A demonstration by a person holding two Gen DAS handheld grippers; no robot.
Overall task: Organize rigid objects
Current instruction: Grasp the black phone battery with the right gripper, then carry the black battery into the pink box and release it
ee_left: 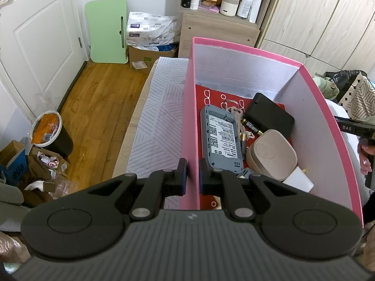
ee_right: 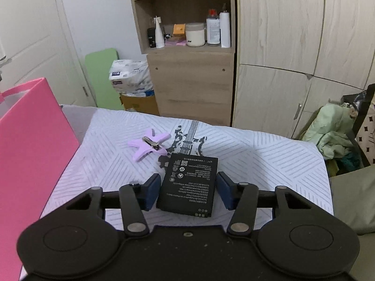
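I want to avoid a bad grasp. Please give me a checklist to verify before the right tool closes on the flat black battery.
1. Battery lies between the right tool fingers: ok.
2. Pads pressing its sides: not ok, small gaps remain.
3. Battery flat on the cloth: ok.
4. Purple clip apart from the battery: ok.
5. Left tool clamps the pink box wall: ok.
6. Free room in the box: ok.
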